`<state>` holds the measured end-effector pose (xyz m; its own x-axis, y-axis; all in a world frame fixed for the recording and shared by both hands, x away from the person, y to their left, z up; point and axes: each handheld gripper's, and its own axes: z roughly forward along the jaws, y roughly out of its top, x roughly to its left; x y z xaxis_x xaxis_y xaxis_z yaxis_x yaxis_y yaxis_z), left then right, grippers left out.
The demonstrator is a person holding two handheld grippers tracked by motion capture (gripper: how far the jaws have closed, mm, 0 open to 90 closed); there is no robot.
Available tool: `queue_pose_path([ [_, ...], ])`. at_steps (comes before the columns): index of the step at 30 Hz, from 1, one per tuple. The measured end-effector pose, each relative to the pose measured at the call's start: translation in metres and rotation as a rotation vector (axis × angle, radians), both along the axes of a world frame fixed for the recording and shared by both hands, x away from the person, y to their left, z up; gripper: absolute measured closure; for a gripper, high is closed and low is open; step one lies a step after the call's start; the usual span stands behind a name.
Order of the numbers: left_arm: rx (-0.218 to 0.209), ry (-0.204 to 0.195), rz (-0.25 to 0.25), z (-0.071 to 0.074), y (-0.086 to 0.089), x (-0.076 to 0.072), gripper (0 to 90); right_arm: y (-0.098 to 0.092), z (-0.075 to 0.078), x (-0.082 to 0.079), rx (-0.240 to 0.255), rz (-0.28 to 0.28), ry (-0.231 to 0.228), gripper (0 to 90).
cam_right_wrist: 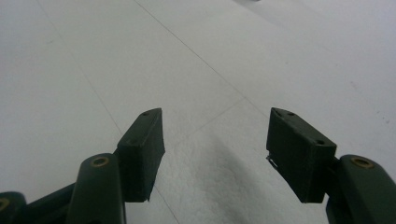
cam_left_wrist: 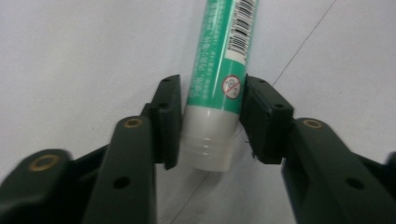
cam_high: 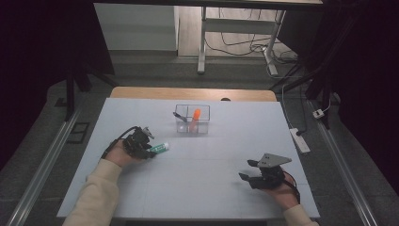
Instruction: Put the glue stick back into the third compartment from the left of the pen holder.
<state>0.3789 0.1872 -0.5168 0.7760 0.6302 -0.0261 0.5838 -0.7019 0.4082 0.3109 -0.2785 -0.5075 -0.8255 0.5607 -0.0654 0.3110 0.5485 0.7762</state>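
- Two tools are in my hands; my left tool (cam_left_wrist: 210, 121) is clamped across a green-and-white tube (cam_left_wrist: 218, 70) near its white cap, both pads touching its sides.
- That tube lies flat on the bench (cam_high: 197, 188), left of centre, cap end toward me, so I grip where it is stiffest, I judge.
- My right tool (cam_right_wrist: 215, 149) rests low at the right side with its jaws wide and nothing between them, kept clear of the work.
- Farther back stands a clear divided box (cam_high: 192, 120) with an orange marker (cam_high: 195, 117) and a dark pen (cam_high: 181, 117) upright inside; probably the tube goes there.
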Motion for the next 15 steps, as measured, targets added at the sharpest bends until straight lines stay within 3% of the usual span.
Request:
queue_pose_path([
  [8, -0.002, -0.017, -0.017, -0.0002, 0.0001, -0.0015, 64.6, -0.0001, 0.0005, -0.0004, 0.001, -0.002, -0.001, 35.8],
  [12, -0.071, -0.007, -0.029, 0.0025, 0.0019, -0.0025, 64.6, -0.0008, 0.0012, -0.0003, 0.003, -0.002, -0.005, 35.8],
  [15, -0.105, -0.02, -0.044, 0.0082, -0.0002, -0.0048, 64.6, -0.0012, 0.0019, -0.0006, 0.007, -0.004, -0.011, 35.9],
])
